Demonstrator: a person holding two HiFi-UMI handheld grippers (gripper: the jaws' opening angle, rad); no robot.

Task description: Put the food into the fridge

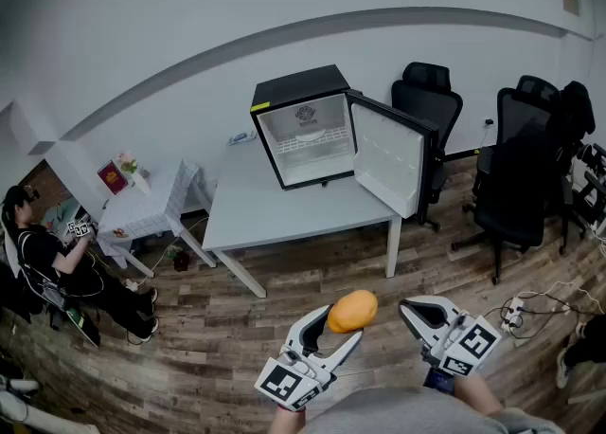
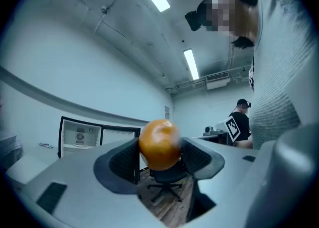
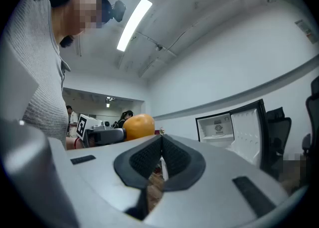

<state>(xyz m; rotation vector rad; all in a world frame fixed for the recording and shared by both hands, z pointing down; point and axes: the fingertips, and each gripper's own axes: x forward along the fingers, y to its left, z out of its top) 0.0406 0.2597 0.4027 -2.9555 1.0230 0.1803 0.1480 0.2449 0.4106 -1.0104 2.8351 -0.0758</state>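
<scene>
A round orange fruit [image 1: 353, 310] is gripped tight between the dark pads of the grey left gripper [image 1: 341, 325]. It is held up in the air, well in front of the small black fridge [image 1: 301, 129] and not yet in it. Just beside it, the grey right gripper [image 1: 408, 308] is squeezed closed, and nothing is held in it. Both are held above the brown wooden floor [image 1: 237, 337].

Farther on, the fridge is seen standing on a white table [image 1: 275, 214], near the table's back edge. The fridge's door [image 1: 388, 162] is swung wide open to the right, so the white inside is shown. Black office chairs [image 1: 525, 167] are parked to the right of the fridge. Far to the left of the fridge, a person in dark clothes [image 1: 43, 257] is seated low down.
</scene>
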